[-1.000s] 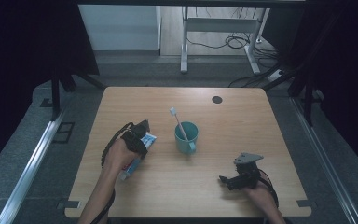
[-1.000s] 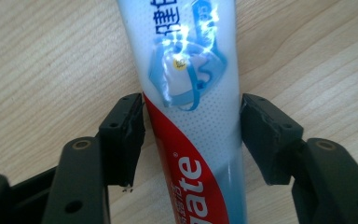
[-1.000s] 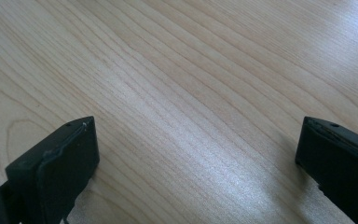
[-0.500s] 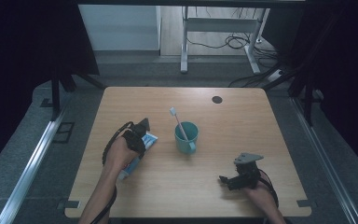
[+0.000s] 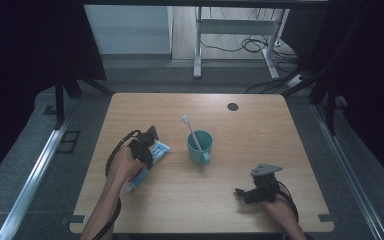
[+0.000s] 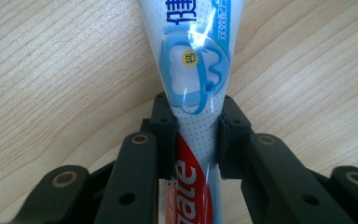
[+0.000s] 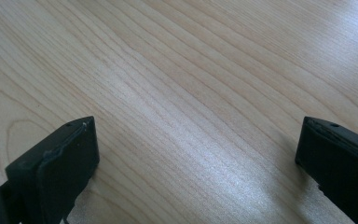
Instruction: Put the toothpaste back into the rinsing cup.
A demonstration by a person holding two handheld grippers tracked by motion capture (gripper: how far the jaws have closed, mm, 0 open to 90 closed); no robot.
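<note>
My left gripper point(image 5: 147, 142) fingers just closing, now clenched on the toothpaste tube point(image 5: 147, 162) lying flat on the tabletop point(image 5: 260, 130) near its left edge, long axis diagonal, crimped end toward the mug point(image 5: 200, 147), right gripper point(image 5: 252, 192) fingers released over bare wood

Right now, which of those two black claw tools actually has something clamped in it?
The left gripper: its jaws have just closed onto the toothpaste tube lying on the table. The right gripper stands wide open above bare wood.
</note>
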